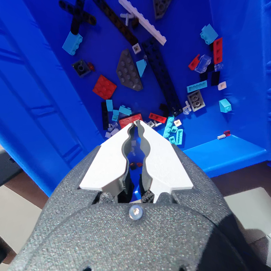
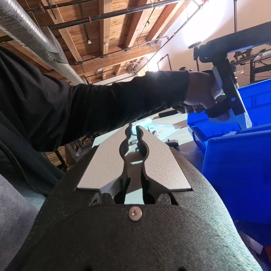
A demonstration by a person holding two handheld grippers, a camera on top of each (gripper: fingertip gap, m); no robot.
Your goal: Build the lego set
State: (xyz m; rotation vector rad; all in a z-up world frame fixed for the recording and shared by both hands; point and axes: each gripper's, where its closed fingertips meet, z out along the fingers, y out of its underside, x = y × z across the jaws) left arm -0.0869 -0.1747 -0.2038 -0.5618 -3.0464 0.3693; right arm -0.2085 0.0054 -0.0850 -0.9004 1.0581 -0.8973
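The blue bin (image 1: 48, 93) fills the left wrist view, its tall walls rising to either side of the left gripper (image 1: 135, 122) and a lower blue ledge (image 1: 222, 155) lying to its right. Loose lego pieces cover the bin floor ahead of the claw: a long black plate (image 1: 161, 76) runs away from it up the middle, a long white plate (image 1: 142, 22) lies far ahead, a dark grey wedge plate (image 1: 129, 70) and a red square plate (image 1: 104, 86) sit ahead to the left. Bare blue floor opens far ahead on the left, beside the wall. The left gripper's jaws are almost closed, only a sliver apart at the tips, which sit right over a red plate (image 1: 130, 119) at the near heap; whether they pinch anything cannot be told. A cluster of small turquoise pieces (image 1: 173, 132) lies just to the right of the tips.

In the right wrist view the right gripper (image 2: 133, 126) points upward beside the bin's outer wall (image 2: 237, 168), on its right; its jaws stand a narrow gap apart and hold nothing. Ahead of it a black sleeve (image 2: 117, 99) crosses, the hand (image 2: 198, 93) holding the other gripper over the bin
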